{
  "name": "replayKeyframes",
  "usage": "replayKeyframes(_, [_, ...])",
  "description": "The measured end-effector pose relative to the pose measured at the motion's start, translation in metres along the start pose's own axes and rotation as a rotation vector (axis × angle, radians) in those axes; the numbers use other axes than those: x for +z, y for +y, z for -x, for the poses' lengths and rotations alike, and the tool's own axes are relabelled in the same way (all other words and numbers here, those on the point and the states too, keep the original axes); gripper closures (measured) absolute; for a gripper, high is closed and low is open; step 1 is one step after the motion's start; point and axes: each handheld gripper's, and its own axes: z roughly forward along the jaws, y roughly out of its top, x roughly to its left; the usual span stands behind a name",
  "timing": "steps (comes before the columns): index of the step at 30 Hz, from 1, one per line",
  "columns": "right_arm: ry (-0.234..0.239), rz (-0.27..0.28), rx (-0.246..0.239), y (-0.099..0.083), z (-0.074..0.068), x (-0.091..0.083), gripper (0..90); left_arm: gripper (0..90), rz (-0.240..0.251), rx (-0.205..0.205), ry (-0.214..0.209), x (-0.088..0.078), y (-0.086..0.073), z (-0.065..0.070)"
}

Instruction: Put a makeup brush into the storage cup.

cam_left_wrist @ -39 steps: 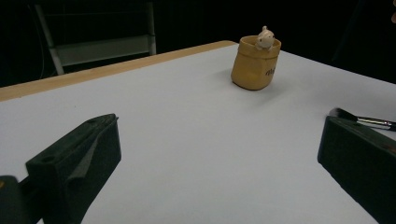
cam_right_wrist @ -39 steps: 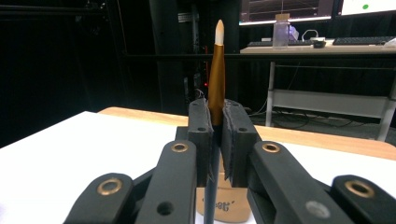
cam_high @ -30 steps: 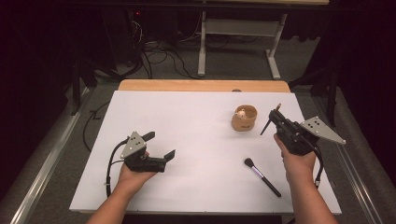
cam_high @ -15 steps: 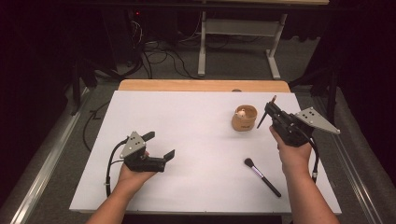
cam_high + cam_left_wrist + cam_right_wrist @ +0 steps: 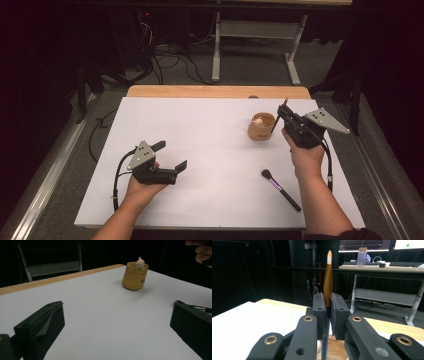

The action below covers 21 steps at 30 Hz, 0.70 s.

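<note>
I am carrying the right tongs [image 5: 284,111], pinching a slim brown brush [image 5: 327,280], leftward until they hang over the tan pot [image 5: 261,127] at right-centre, ready for dropping in, while the left tongs [image 5: 170,156] are resting spread.

Bright evenly lit table [image 5: 200,150], dark surroundings, soft shadows, slightly grainy

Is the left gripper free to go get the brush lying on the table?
Probably yes. The left gripper is open and empty, and bare table lies between it and the brush. The right forearm sits close beside the brush handle, which may crowd the approach.
</note>
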Motion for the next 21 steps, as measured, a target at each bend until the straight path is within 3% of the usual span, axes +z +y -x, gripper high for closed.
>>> replayKeyframes(21, [-0.053,-0.028,-0.003,0.005,0.007,0.038,85.4,0.4,0.011,-0.001,-0.02,-0.002,0.001,0.001])
